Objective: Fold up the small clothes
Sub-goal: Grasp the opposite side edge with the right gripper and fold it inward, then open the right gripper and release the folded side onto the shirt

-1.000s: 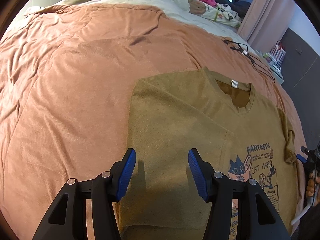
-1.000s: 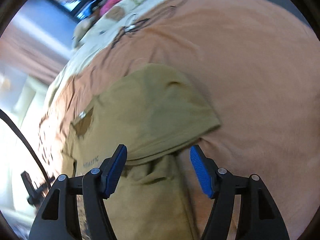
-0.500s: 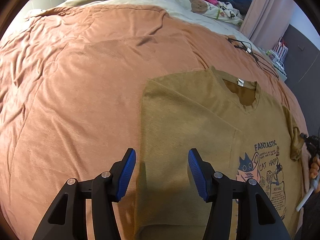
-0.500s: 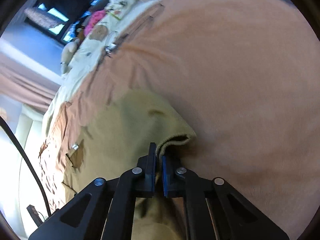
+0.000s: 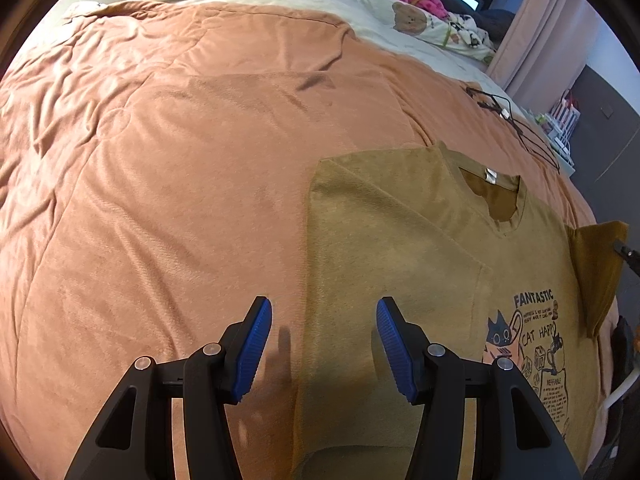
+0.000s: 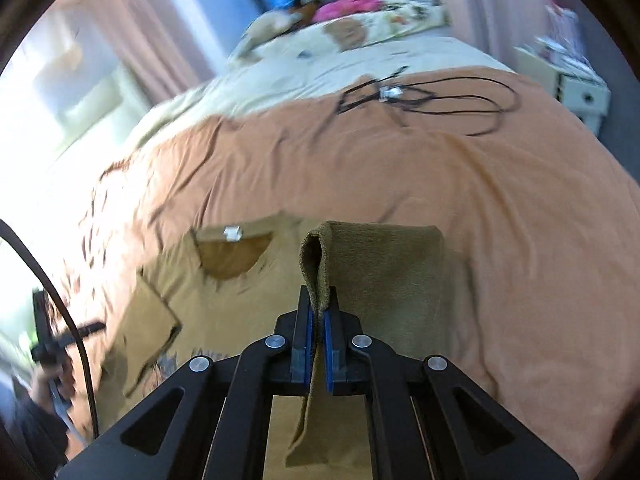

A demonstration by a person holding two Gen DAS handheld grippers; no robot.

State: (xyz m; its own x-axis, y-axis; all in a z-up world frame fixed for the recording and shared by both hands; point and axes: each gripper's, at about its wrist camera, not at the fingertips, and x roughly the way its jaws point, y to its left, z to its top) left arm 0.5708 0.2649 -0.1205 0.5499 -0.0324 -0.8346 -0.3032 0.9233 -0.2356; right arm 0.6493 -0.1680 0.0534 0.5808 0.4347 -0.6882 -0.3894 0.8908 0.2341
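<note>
An olive-brown T-shirt with a cat print lies flat on the orange bedspread, its left side folded in. My left gripper is open and empty, hovering above the shirt's left edge. My right gripper is shut on the shirt's right sleeve and holds it lifted off the bed. The raised sleeve also shows at the right edge of the left wrist view. The shirt's collar and tag lie left of the right gripper.
A black cable lies looped on the bedspread beyond the shirt. Cream bedding with plush toys and a pink item is at the bed's far end. A white drawer unit stands at the bed's right side.
My right gripper closed on the shirt's right sleeve and lifted it up and inward over the shirt. My left gripper drifted left, staying open above the shirt's left edge.
</note>
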